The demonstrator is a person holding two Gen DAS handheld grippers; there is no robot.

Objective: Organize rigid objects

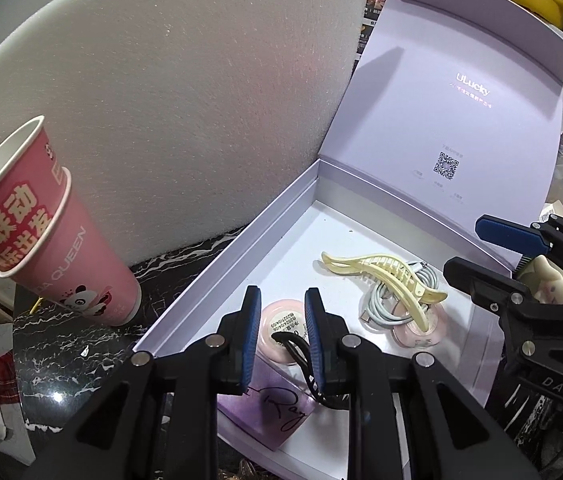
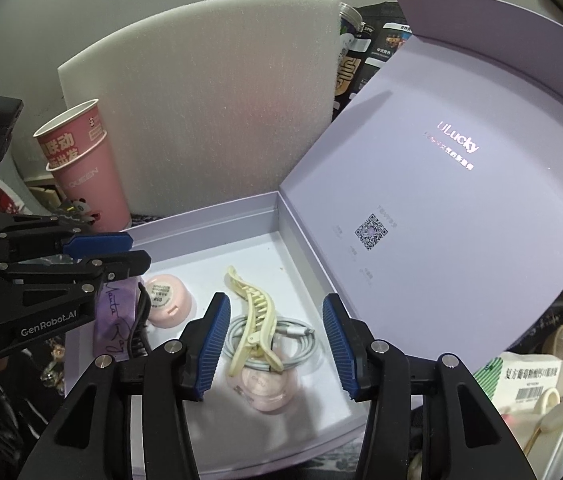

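Lilac box (image 1: 217, 264) open at centre frame, lid (image 1: 453, 120) propped up at right, printed "ULucky" with a QR code.

Inside, on white floor: cream hair claw (image 2: 253, 320) lying across coiled pale cable (image 2: 297, 340), both partly over a pink round case (image 2: 261, 390). Second pink round case (image 2: 169, 300) left of these, label side up. Purple card (image 2: 115, 320) with black handwriting at lower left of box.

Left gripper (image 1: 281, 332) at bottom centre of left view, jaws narrow, pinched on a thin black cord (image 1: 297, 354) that trails between the pads.

Right gripper (image 2: 275, 344) low centre in right view, jaws parted, spread either side of claw and cable, pads clear of both.

Stacked pink paper cups (image 1: 61, 240) at left, outside box, on dark marbled top (image 1: 73, 360). White foam slab (image 1: 169, 100) upright behind.
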